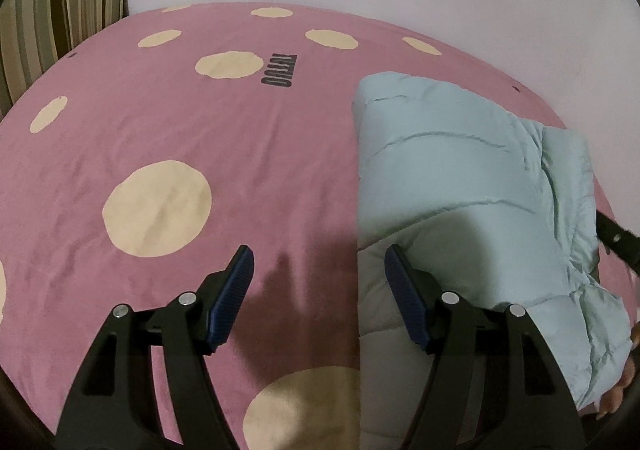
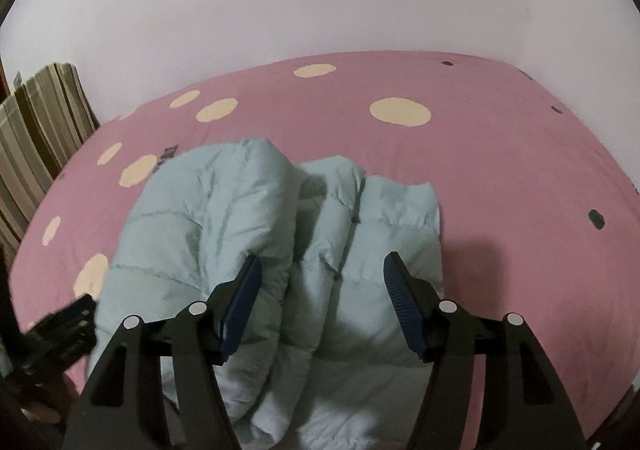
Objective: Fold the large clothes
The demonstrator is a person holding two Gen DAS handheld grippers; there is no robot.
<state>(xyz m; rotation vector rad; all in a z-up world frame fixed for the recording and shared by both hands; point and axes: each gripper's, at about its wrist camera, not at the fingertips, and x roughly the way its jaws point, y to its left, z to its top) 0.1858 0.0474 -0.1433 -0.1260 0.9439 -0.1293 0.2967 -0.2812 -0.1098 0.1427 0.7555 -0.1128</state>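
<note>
A pale blue puffer jacket (image 1: 460, 177) lies folded lengthwise on a pink bed sheet with cream dots (image 1: 160, 137). In the left wrist view it lies at the right. My left gripper (image 1: 320, 270) is open and empty, hovering over the sheet at the jacket's left edge. In the right wrist view the jacket (image 2: 248, 217) fills the centre, bunched into padded folds. My right gripper (image 2: 322, 278) is open and empty just above the jacket's near part. The right gripper's black body (image 1: 616, 238) shows at the right edge of the left wrist view, and the left gripper (image 2: 60, 326) at the lower left of the right wrist view.
A striped cushion (image 1: 60, 9) stands at the bed's far left corner against a white wall (image 2: 320, 1). The pink sheet (image 2: 520, 189) extends to the right of the jacket. Printed black lettering (image 1: 280, 69) sits on the sheet beyond the left gripper.
</note>
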